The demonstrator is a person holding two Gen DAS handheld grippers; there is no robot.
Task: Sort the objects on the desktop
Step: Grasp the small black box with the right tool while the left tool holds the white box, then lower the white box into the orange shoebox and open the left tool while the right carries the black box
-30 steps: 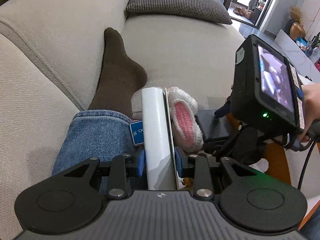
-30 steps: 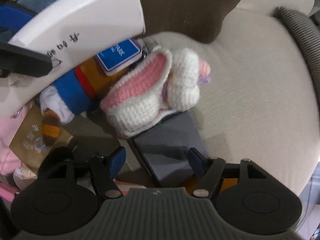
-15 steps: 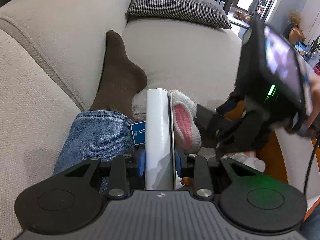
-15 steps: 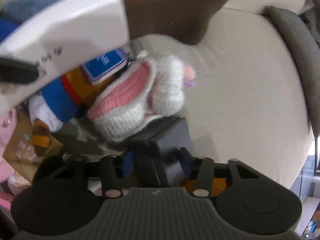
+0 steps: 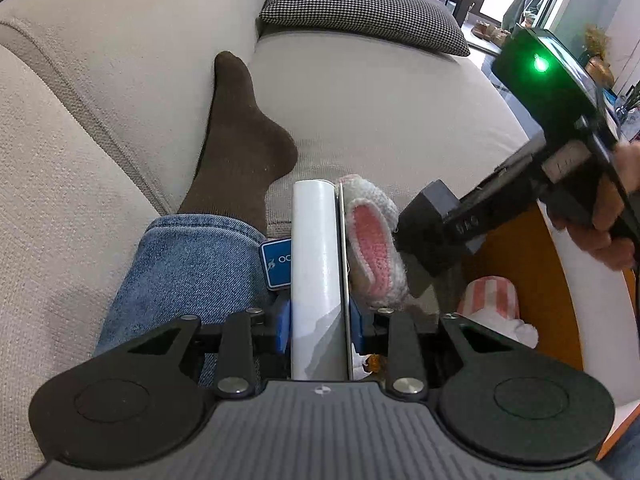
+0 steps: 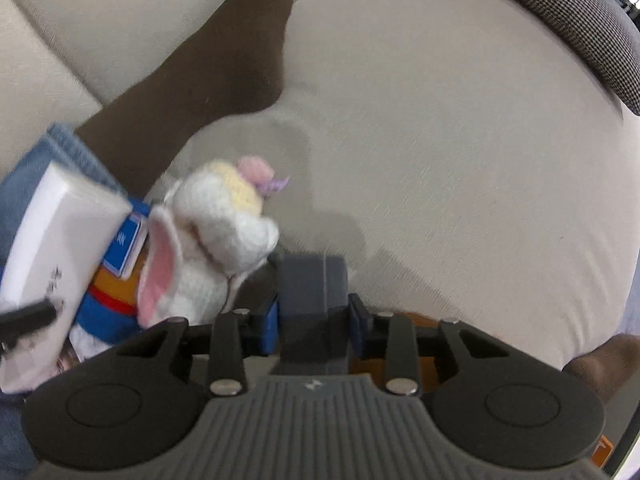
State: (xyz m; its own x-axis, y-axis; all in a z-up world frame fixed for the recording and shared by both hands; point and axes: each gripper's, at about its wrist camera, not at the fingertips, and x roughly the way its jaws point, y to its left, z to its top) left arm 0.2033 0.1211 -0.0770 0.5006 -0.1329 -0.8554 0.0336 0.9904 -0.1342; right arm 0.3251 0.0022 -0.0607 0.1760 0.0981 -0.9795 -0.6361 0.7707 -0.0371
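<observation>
Left wrist view: left gripper (image 5: 319, 320) clamped on a white box (image 5: 316, 264), held on edge and running up toward 12 o'clock over the lap. Crocheted bunny (image 5: 374, 248) touching the box at 3 o'clock, pink ear up. Blue card (image 5: 277, 258) peeking out at 9 o'clock of the box, against a denim leg (image 5: 188, 272) and brown sock (image 5: 240, 140). At 2 o'clock, right gripper (image 5: 430, 232) carried by a hand (image 5: 612, 224), pinching a dark grey block (image 5: 434, 216) lifted just clear of the bunny. Striped pink item (image 5: 490, 296) and orange tray edge (image 5: 560, 320) at 4 o'clock; checked cushion (image 5: 360, 8) on the sofa (image 5: 380, 100) at 12 o'clock. Right wrist view: right gripper (image 6: 314, 316) with jaws just closed in onto the grey block (image 6: 312, 284), pads pressing both its sides, block standing between them and raised off the pile. Bunny (image 6: 208, 252) at 10 o'clock, beside the blue card (image 6: 122, 248) and a blue-orange plush (image 6: 108, 304); white box (image 6: 52, 248) at 9 o'clock, blurred. Progress, judged: sorting barely begun; two items in grip, none visibly placed, and no destination identifiable beyond the tray. Left to do: setting down box and block, then bunny, card, plush and the striped item.
</observation>
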